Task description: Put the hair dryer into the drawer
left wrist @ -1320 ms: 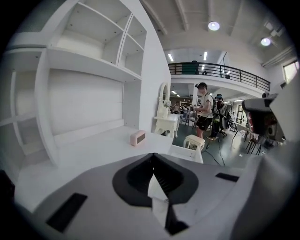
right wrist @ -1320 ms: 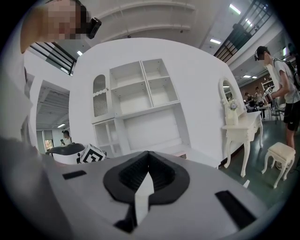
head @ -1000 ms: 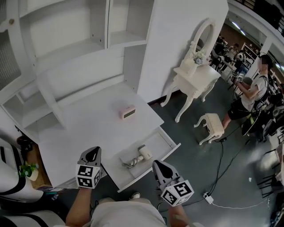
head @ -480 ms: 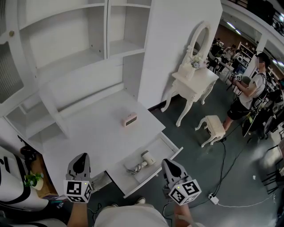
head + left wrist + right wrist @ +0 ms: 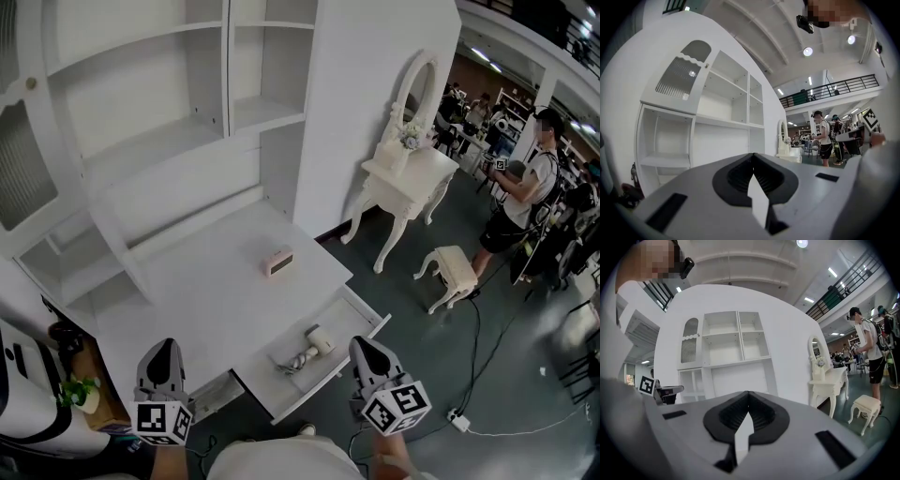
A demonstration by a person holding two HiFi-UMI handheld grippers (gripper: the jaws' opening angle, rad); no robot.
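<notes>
Already stowed: hair dryer [image 5: 317, 341], cord bunched beside it, inside the open drawer [image 5: 361, 312] at the bench's [image 5: 206, 291] near edge. Left tongs [image 5: 163, 351], right tongs [image 5: 367, 349]: clenched, empty. Risk: cord snagging if the drawer shuts.

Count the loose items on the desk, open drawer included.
2. A small pink clock sits on the desktop; the hair dryer lies in the open drawer. The shelves look bare, though parts of them are hidden.
</notes>
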